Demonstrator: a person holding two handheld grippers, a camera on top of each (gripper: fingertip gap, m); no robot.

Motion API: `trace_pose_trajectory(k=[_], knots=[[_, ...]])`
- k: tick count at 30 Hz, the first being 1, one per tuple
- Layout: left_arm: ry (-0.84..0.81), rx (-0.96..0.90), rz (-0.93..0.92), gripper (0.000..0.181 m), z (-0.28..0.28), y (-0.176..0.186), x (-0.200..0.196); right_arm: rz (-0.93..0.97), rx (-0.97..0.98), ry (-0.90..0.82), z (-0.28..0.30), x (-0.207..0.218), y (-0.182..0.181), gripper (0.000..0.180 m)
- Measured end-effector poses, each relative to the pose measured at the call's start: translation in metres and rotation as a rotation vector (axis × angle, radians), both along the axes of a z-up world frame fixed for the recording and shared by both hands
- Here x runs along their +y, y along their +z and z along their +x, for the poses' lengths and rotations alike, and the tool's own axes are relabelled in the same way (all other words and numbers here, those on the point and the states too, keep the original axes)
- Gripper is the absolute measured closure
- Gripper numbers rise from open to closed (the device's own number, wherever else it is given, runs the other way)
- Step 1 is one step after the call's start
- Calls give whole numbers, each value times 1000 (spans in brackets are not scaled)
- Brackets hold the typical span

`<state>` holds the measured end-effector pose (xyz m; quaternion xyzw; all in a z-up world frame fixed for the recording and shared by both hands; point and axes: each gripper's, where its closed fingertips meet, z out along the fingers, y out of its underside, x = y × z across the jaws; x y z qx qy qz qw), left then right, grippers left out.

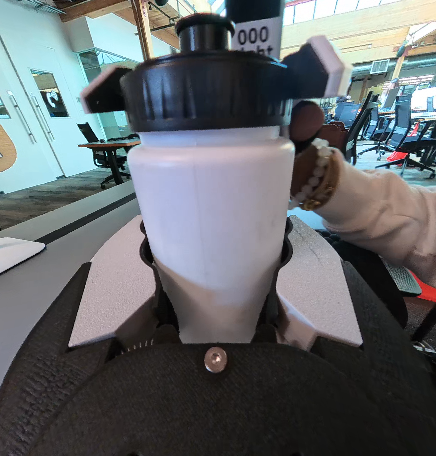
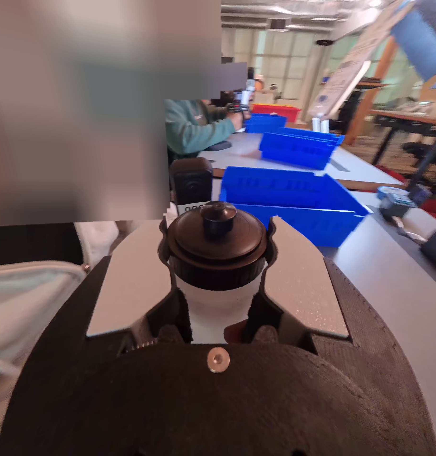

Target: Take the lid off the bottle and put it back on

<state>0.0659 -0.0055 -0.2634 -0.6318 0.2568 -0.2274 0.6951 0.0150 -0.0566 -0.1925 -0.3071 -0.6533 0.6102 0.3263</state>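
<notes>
A white plastic bottle (image 1: 212, 222) stands upright between my left gripper's fingers. My left gripper (image 1: 215, 224) is shut on the bottle's body. A black ribbed lid (image 1: 204, 93) with a pull spout sits on the bottle's neck. My right gripper (image 2: 218, 237) is shut on the lid (image 2: 217, 249) from the sides, with the white bottle (image 2: 217, 298) showing below it. In the left wrist view the right gripper's fingers (image 1: 318, 71) show on either side of the lid. A hand with a bead bracelet (image 1: 313, 172) is behind the bottle.
A grey table (image 2: 384, 259) holds a large blue bin (image 2: 293, 204) just beyond the bottle, more blue bins (image 2: 298, 148) farther off and a tape roll (image 2: 394, 197) at the right. A white pad (image 1: 12, 254) lies on the left. Another person's green sleeve (image 2: 194, 128) is at the far table. My right fingertips sit around 9 cm from my left ones.
</notes>
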Motion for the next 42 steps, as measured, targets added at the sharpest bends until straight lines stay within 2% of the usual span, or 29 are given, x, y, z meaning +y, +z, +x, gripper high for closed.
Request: trace_pose_trajectory(k=[2, 6, 8, 9, 10, 12, 17, 18, 21, 23, 25, 31, 33, 35, 37, 40, 42], knots=[[21, -1, -9, 78, -1, 0, 1, -6, -6, -166, -3, 5, 0, 102], [49, -4, -19, 78, -3, -1, 4, -17, -33, -611, -9, 21, -2, 102], [47, 3, -13, 78, -2, -1, 3, 15, -38, -744, -7, 23, -2, 102], [46, 3, -14, 78, -2, -1, 3, 50, -50, -756, -7, 23, -4, 102], [42, -1, -16, 78, -2, -1, 3, 100, -63, -731, -7, 23, -6, 99], [18, -7, -12, 78, -1, 0, 2, 154, -60, -554, -9, 12, -8, 95], [-22, -8, -5, 78, 2, 0, 0, 16, -76, -87, 1, 1, 4, 84], [-28, -10, -4, 78, 2, 0, 0, 7, -89, -34, 1, 2, 3, 82], [-37, -17, -4, 78, 2, 1, -1, 70, -133, 37, -2, 1, -12, 94], [-33, -15, -1, 78, 2, 1, -1, 63, -88, 14, -2, -1, -10, 98], [-10, -12, -1, 78, 1, 0, 0, 27, -75, -88, -4, 2, -9, 99], [35, -4, -2, 78, -1, 0, 2, 11, -71, -723, -8, 23, -9, 99], [33, -3, -2, 78, -1, 0, 2, 94, -74, -786, -7, 24, -13, 97], [25, -6, -5, 78, 0, 0, 3, 152, -85, -720, -8, 23, -13, 89], [6, -13, -4, 78, 1, 0, 2, 135, -118, -564, -10, 18, -13, 65], [-17, -14, 0, 78, 2, 0, 0, 10, -118, -249, -8, 9, -3, 70], [-27, -16, -2, 78, 3, 0, 0, 35, -112, -85, -4, 8, -5, 88]])
